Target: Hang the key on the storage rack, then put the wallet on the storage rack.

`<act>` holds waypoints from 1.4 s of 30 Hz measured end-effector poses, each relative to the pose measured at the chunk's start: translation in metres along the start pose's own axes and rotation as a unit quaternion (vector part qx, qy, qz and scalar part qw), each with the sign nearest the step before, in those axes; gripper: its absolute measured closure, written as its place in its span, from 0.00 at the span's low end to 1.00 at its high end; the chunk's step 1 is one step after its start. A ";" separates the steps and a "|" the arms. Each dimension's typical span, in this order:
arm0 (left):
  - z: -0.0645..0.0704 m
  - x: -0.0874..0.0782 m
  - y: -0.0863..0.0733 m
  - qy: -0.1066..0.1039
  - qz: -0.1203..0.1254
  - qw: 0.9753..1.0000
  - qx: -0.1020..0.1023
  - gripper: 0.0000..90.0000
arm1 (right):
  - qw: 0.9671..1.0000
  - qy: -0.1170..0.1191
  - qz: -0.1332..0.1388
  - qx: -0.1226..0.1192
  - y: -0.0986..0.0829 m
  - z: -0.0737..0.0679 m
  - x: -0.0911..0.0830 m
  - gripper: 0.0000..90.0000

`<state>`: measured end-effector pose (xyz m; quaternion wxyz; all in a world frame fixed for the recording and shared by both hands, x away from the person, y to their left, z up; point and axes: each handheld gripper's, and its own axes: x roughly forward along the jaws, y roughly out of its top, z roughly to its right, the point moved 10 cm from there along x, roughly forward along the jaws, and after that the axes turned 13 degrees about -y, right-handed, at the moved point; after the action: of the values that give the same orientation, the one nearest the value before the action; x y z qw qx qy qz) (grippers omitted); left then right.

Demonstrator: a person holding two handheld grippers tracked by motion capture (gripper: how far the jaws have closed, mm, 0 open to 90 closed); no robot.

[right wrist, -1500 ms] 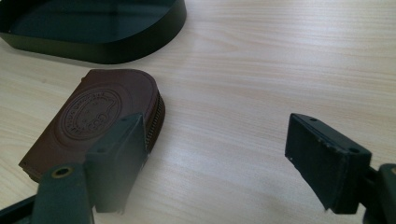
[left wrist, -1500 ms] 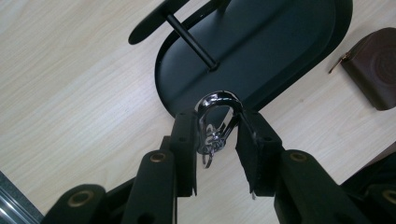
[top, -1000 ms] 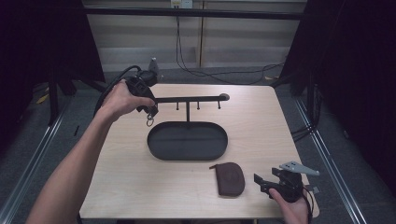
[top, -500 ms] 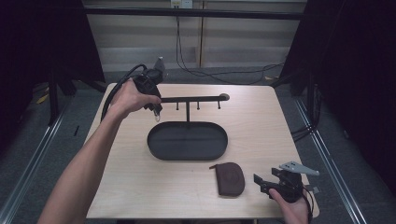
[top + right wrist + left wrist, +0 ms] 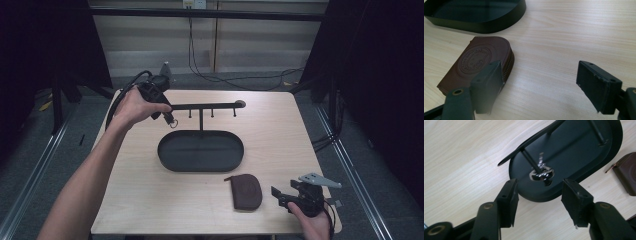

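A black stand has an oval tray (image 5: 170, 159) and a T-shaped bar (image 5: 210, 106) with several small pegs. A metal key ring (image 5: 172, 121) hangs at the leftmost peg, blurred. My left gripper (image 5: 166, 115) is at the bar's left end, just above the ring. In the left gripper view it (image 5: 540, 186) is open, with the key ring (image 5: 541, 172) on its peg between the jaws and the tray (image 5: 579, 142) behind. A brown zip pouch (image 5: 247, 191) lies flat in front of the tray. My right gripper (image 5: 279, 197) rests open just right of the pouch (image 5: 476, 62).
The light wooden table (image 5: 280, 140) ends close behind my right gripper at the front right corner. A cable (image 5: 122, 92) trails from my left gripper off the table's left side. Dark floor and metal rails surround the table.
My left gripper has shifted right and toward the bar's left end, and the key ring has moved right with it to the leftmost peg. The right gripper has stayed still.
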<state>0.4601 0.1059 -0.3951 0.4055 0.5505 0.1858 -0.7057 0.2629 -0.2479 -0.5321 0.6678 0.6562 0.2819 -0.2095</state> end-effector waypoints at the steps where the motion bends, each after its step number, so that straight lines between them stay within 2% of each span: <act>1: 0.000 -0.001 -0.001 -0.003 0.003 1.000 -0.001 0.51 | 1.000 0.001 -0.001 0.000 0.000 0.000 0.000 0.23; 7: -0.005 -0.008 -0.013 -0.008 0.019 1.000 -0.014 0.44 | 1.000 0.002 -0.003 0.000 0.001 -0.001 0.003 0.23; 19: -0.021 -0.011 -0.043 -0.022 0.060 0.998 -0.018 0.34 | 1.000 0.001 -0.004 -0.003 0.000 -0.001 0.002 0.23; 22: -0.026 -0.008 -0.051 -0.027 0.059 0.998 -0.015 0.33 | 1.000 0.000 -0.003 -0.002 0.000 -0.001 0.002 0.23; 25: -0.029 -0.009 -0.057 -0.024 0.063 0.998 -0.015 0.31 | 1.000 -0.001 -0.005 -0.001 0.000 0.000 0.003 0.23; 29: -0.029 -0.014 -0.065 -0.033 0.075 0.997 -0.003 0.29 | 1.000 -0.001 -0.003 -0.001 0.001 -0.001 0.002 0.23; 33: -0.032 -0.017 -0.075 -0.025 0.084 0.996 0.004 0.28 | 1.000 -0.001 -0.005 0.001 0.001 -0.001 0.004 0.23; 35: -0.031 -0.015 -0.082 -0.022 0.078 0.997 0.005 0.27 | 1.000 -0.001 -0.004 0.000 0.001 -0.001 0.003 0.23; 39: -0.028 -0.013 -0.092 -0.025 0.084 0.996 0.018 0.23 | 1.000 0.001 -0.005 -0.001 0.001 -0.002 0.003 0.23; 42: -0.024 -0.012 -0.099 -0.043 0.092 0.994 0.033 0.22 | 1.000 0.001 -0.003 -0.001 0.001 -0.003 0.003 0.23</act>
<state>0.3993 0.1872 -0.4102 0.4581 0.5473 0.0931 -0.6942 0.2657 -0.2446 -0.5331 0.6677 0.6547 0.2853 -0.2104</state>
